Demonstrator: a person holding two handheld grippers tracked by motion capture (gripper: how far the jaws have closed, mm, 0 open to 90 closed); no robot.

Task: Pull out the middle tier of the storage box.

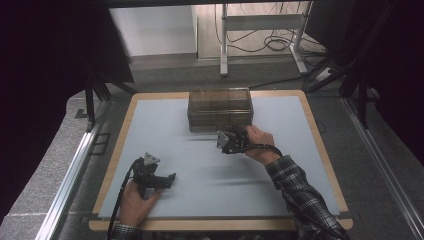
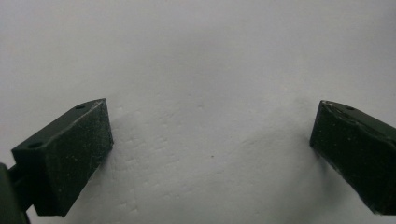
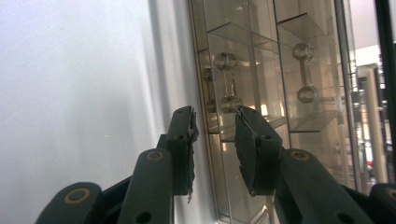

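High view shows a wooden table [image 1: 114,165] covered by a pale blue-grey mat [image 1: 280,165], with a clear, brown-tinted plastic drawer box [image 1: 219,109] standing near the middle of the table's far edge. The box is split into compartments, and its front faces the person. The right gripper [image 1: 239,136], held in the person's right hand [image 1: 260,144], lies low over the mat just in front of the box's right half, its jaws pointing at the box front; a plaid sleeve [image 1: 300,192] runs back from that hand toward the near right corner. In the right gripper view the camera is rolled, so the box front [image 3: 261,93] stands on end at the right and the mat fills the left. The two black jaws are parted by a narrow gap, with nothing between them, and their tips sit just short of a small clear drawer handle [image 3: 227,81] with rounded ends; whether the tips touch the box front cannot be told. A second handle of the same kind [image 3: 304,72] shows on the neighbouring drawer. The left gripper [image 1: 167,179], in the person's left hand [image 1: 135,200], rests near the table's near left corner, well apart from the box, with its cable [image 1: 120,200] trailing back along the wrist. In the left gripper view its jaws are spread wide over bare mat [image 2: 205,70] and hold nothing. Beyond the table's far edge lie a grey floor, a white frame [image 1: 260,22] and loose cables [image 1: 270,42].
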